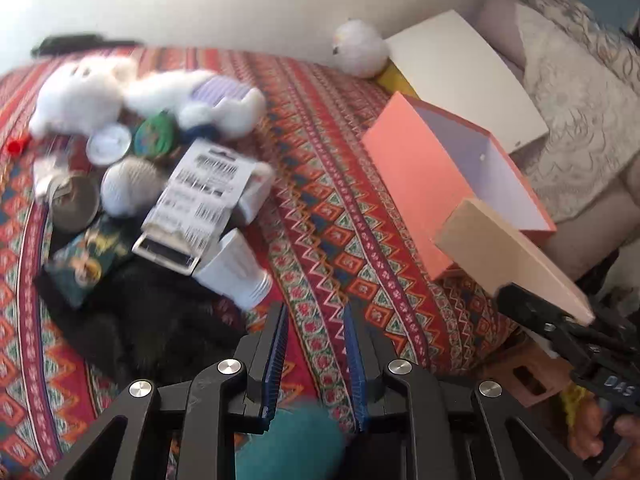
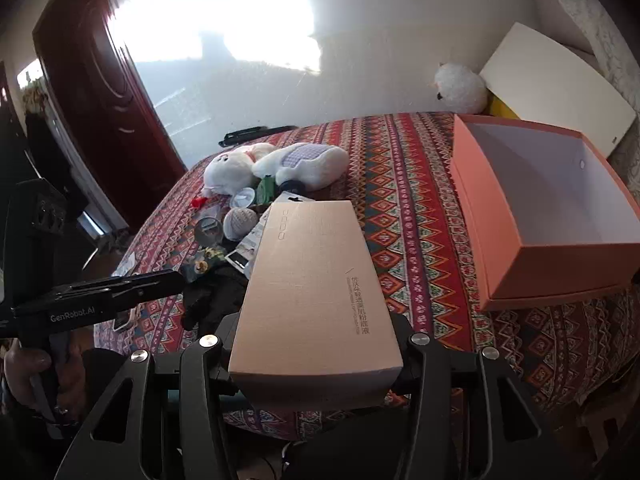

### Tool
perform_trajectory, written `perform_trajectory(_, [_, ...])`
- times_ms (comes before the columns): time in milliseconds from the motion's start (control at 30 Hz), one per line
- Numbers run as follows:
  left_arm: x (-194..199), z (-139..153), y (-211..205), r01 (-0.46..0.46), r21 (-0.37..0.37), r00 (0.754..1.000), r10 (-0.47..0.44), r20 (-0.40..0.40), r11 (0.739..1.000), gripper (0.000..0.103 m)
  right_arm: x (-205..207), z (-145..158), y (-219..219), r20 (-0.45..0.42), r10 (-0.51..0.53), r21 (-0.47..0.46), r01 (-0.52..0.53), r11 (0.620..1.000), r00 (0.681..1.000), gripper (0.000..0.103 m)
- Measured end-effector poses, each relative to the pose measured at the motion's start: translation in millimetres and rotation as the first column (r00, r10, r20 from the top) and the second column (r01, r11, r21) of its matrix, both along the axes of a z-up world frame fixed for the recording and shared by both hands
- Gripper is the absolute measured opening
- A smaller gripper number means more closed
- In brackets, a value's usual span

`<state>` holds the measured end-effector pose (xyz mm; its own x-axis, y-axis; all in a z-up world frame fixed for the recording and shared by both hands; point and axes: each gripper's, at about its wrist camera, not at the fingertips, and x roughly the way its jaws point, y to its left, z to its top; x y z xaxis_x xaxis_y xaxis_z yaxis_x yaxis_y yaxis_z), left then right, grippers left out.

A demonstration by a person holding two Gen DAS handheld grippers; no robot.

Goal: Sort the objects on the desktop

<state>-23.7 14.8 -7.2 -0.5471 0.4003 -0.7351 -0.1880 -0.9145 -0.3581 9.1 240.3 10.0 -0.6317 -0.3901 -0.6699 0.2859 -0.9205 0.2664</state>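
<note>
Right gripper (image 2: 316,360) pinches beige carton (image 2: 316,280); left gripper (image 1: 316,344) spread, empty; best carry carton level, lowering inside pink box (image 2: 560,268) walls.

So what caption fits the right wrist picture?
Right hand-held gripper carries a tan box toward the open pink box on the patterned bedspread.
</note>
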Motion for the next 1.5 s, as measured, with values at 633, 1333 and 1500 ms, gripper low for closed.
perform_trajectory(633, [-7.1,-68.8,-109.4,-0.291,-0.051,0.953,0.294,0.075,0.955,0.076,19.9,-14.1,52.6,0.035,-0.108,-0.083,0.110,0.990,0.994,0.053])
perform_trajectory(1333, [-46.2,-85.5,-158.6,-0.387,-0.123,0.918,0.395,0.042,0.914,0.078,-13.5,-31.5,-3.8,0.072,0.000,-0.078,0.006,0.997,0.997,0.053])
perform_trajectory(1500, [-111.7,-99.7,-172.0,-0.391,-0.199,0.911,0.409,0.059,0.899,0.070,-17.2,-42.3,-3.4,0.100,0.005,-0.074,0.003,0.997,0.995,0.053])
